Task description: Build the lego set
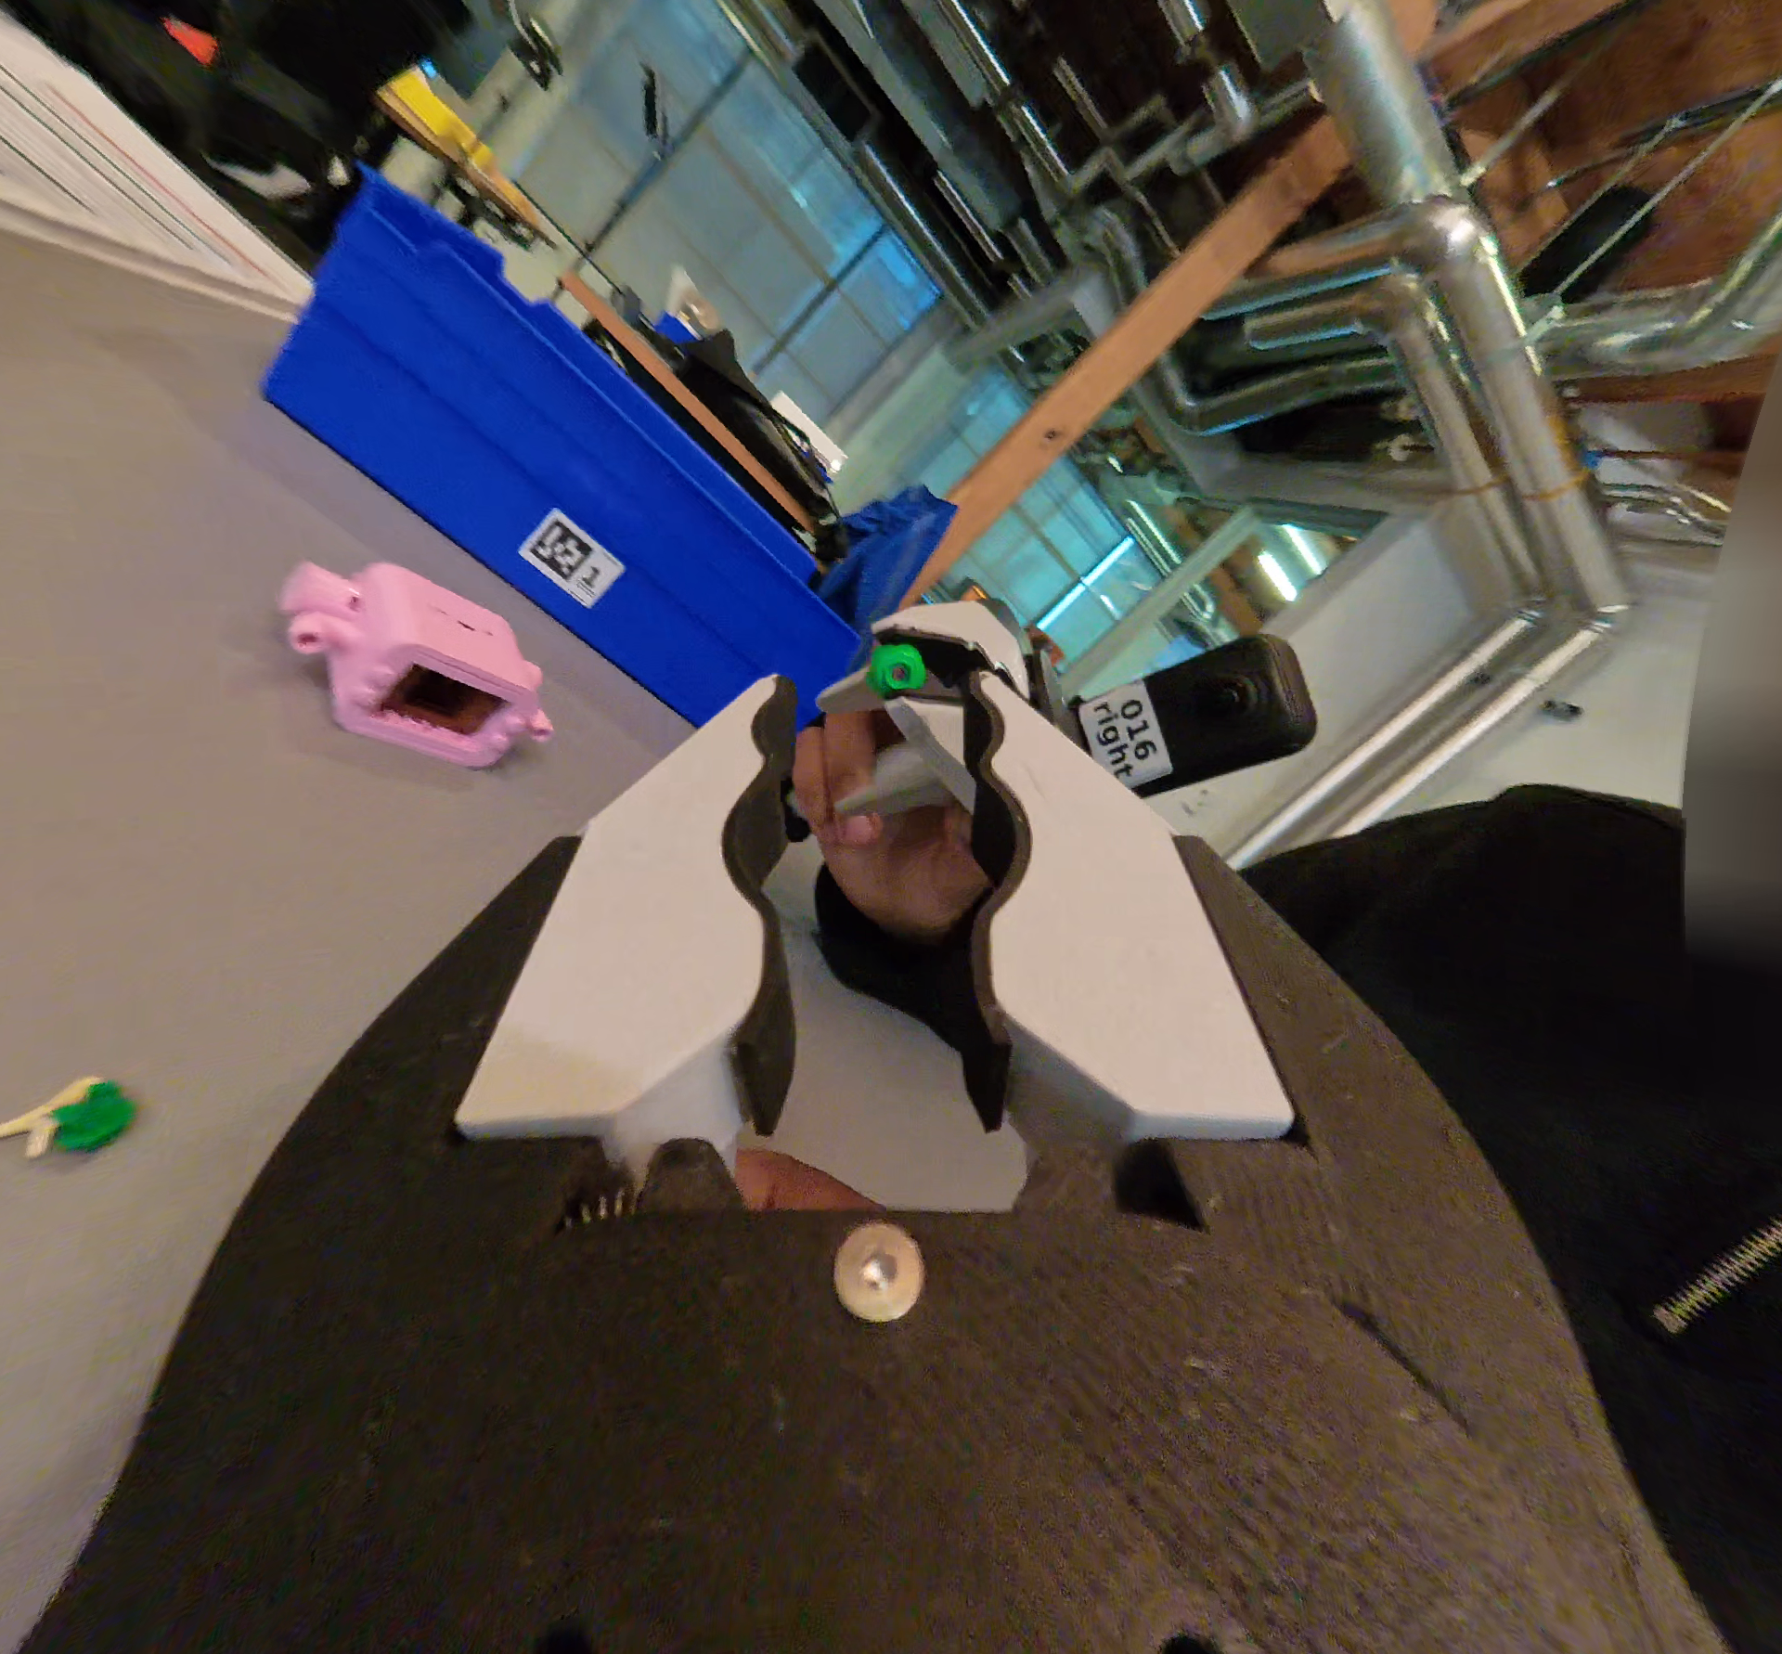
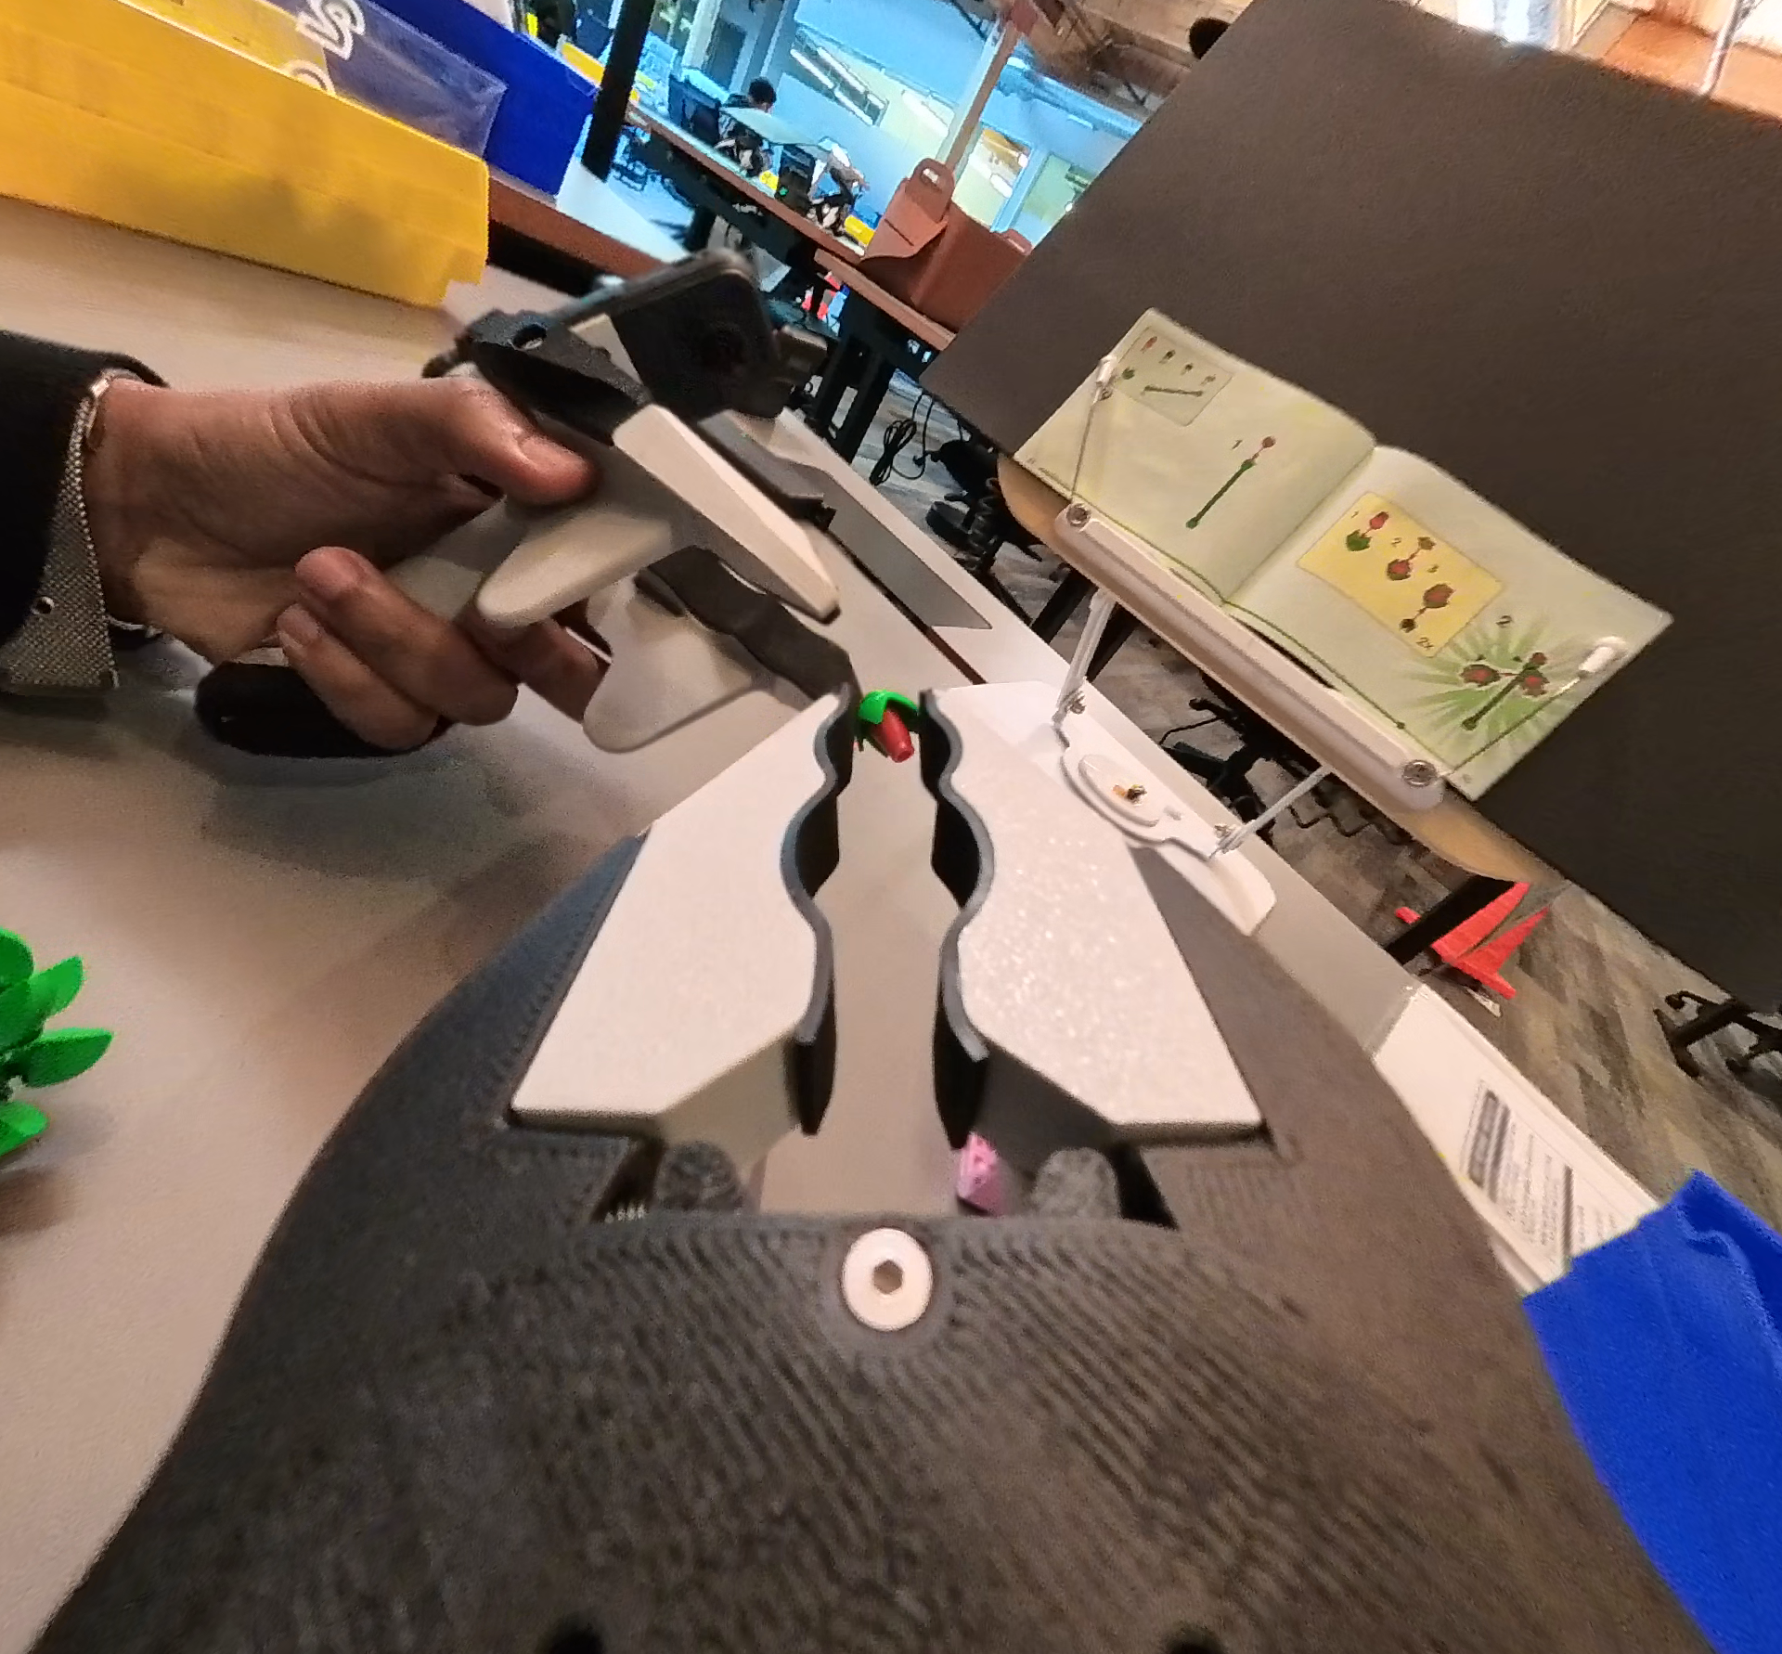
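My right gripper [image 2: 887, 706] is shut on a small green and red lego piece [image 2: 882, 725], pinched at its fingertips and held in the air. In the left wrist view the same piece [image 1: 895, 670] shows as a green knob at the tip of the right gripper. My left gripper [image 1: 879, 696] is open and empty, its fingertips on either side of that piece and very close to it. In the right wrist view a hand holds the left gripper [image 2: 831, 667], whose tip almost touches the piece.
A pink lego body [image 1: 415, 663] lies on the grey table beside a blue bin [image 1: 540, 450]. A green leaf piece with a cream stem [image 1: 87, 1116] and green leaves [image 2: 39, 1029] lie near the front. An open instruction booklet [image 2: 1350, 566] stands on a holder at the right. Yellow bins [image 2: 193, 132] stand behind. My left and right fingertips are right by each other.
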### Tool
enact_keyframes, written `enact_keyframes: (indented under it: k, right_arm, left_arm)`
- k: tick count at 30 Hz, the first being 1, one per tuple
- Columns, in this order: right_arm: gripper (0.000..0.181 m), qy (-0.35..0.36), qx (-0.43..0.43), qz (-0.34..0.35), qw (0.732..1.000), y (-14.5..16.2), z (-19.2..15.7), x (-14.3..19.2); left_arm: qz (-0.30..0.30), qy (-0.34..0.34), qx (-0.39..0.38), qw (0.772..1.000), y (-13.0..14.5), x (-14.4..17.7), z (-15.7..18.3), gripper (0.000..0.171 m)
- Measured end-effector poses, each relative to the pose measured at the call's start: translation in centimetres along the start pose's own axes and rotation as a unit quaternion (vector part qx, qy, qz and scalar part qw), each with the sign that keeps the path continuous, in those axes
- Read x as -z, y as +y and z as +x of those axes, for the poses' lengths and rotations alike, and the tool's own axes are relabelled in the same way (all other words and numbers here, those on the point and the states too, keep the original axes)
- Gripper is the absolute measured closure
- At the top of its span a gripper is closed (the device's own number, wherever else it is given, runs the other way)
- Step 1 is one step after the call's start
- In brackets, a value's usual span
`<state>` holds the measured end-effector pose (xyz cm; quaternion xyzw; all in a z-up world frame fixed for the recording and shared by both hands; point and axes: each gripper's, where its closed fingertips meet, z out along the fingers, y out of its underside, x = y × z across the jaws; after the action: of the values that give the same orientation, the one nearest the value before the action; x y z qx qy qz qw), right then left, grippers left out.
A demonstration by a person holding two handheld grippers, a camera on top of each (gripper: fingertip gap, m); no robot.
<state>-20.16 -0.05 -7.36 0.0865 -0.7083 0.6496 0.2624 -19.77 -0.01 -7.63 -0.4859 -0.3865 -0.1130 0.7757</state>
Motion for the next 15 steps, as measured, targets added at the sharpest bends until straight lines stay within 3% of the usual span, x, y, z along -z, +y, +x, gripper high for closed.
enact_keyframes:
  k: [5,10,15]
  right_arm:
    - [0.17,-0.014,0.008,-0.017,1.0,0.6,-0.7,-0.3]
    - [0.17,-0.016,0.025,-0.031,0.999,1.0,-1.0,-0.5]
    - [0.17,-0.021,0.04,-0.037,0.998,1.1,-1.4,-0.6]
  left_arm:
    - [-0.03,0.004,0.029,0.999,1.4,-0.7,-0.6,0.137]
    - [-0.029,0.012,0.044,0.999,1.5,-0.6,-0.7,0.155]
    - [-0.039,0.019,0.047,0.998,1.9,-0.7,-0.5,0.157]
